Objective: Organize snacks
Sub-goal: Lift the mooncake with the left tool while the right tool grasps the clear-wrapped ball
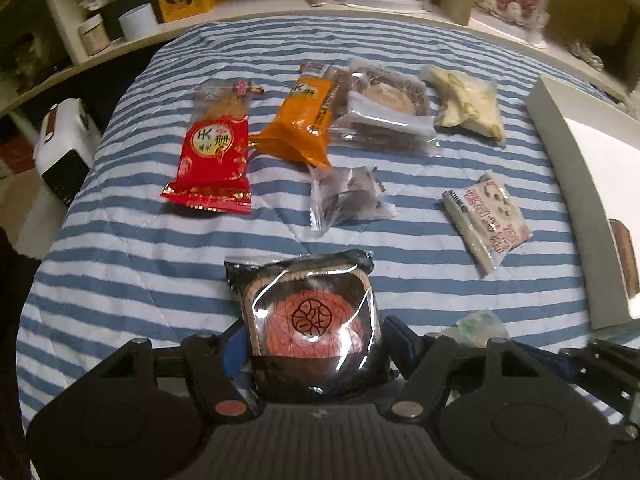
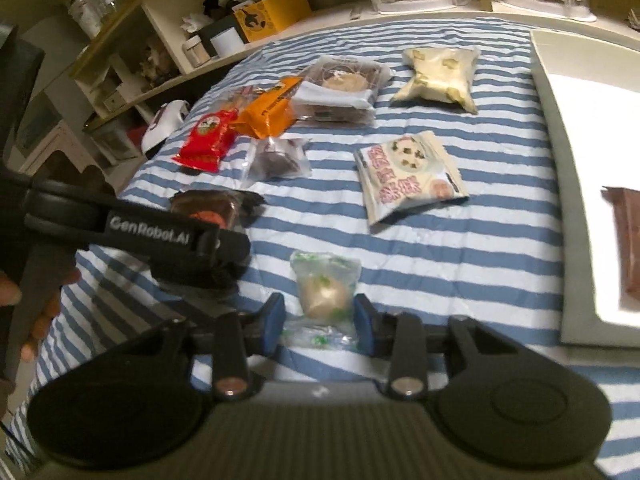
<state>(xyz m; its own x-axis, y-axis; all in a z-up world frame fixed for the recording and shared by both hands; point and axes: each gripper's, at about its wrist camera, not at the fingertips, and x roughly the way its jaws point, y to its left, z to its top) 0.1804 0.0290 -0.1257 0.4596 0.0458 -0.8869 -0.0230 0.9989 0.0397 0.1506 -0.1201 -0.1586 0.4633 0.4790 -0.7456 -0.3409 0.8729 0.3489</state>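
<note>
Both tongs — left tongs (image 1: 314, 346) clamp mooncake (image 1: 312, 320), right tongs (image 2: 319, 322) straddle pastry (image 2: 324, 294).

The white tray (image 2: 568, 128) and the brown packet (image 2: 630, 248) on it run off the right edge.

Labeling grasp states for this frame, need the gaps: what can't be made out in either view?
- Left wrist view: left claw pads hidden behind the black mooncake pack; contact unconfirmed.
- Right wrist view: right claw flanks the green-printed bun pack; touching or apart unclear, blurred.
- White tray: cut off by the right edge; the brown packet in it is only partly visible.
</note>
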